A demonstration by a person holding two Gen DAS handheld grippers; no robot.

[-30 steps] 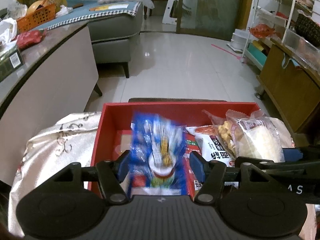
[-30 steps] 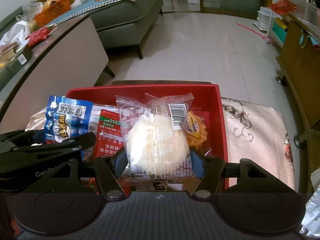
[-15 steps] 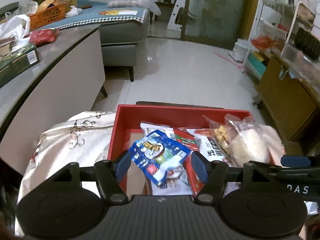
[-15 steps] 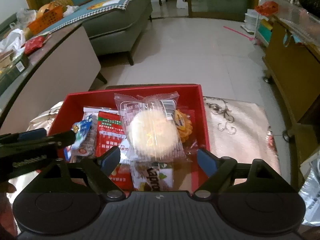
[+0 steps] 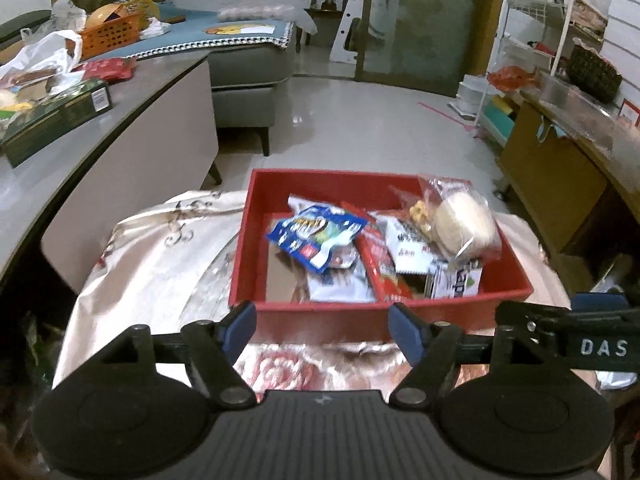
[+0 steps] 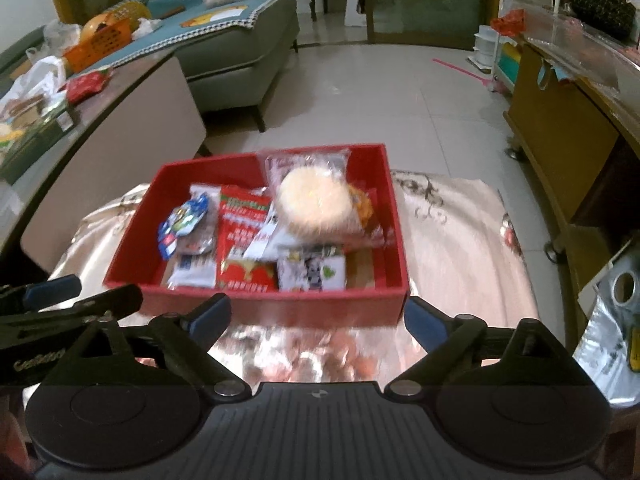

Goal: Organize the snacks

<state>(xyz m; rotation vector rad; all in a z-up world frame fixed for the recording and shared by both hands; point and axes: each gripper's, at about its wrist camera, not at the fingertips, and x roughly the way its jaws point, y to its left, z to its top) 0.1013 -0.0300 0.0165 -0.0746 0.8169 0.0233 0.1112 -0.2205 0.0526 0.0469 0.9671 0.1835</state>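
Observation:
A red box point(image 5: 372, 314) point(image 6: 256, 303) stands on a shiny patterned cloth and holds several snack packets. A blue packet point(image 5: 316, 232) point(image 6: 182, 220) lies at its left. A clear-wrapped round bun point(image 5: 460, 224) point(image 6: 314, 202) lies at its right on top of others. A red packet point(image 6: 244, 220) and a white packet point(image 6: 312, 270) lie between. My left gripper point(image 5: 322, 330) is open and empty, just in front of the box. My right gripper point(image 6: 316, 318) is open and empty, also in front of the box.
The cloth-covered table point(image 5: 160, 256) surrounds the box. A long grey counter point(image 5: 96, 120) with bags and a green box runs along the left. A wooden cabinet point(image 6: 560, 136) stands at the right. A foil bag and tape roll point(image 6: 620, 292) sit at the right edge.
Both grippers opened and let go: the blue packet and the bun dropped into the red box. Both grippers then pulled back toward me, away from the box.

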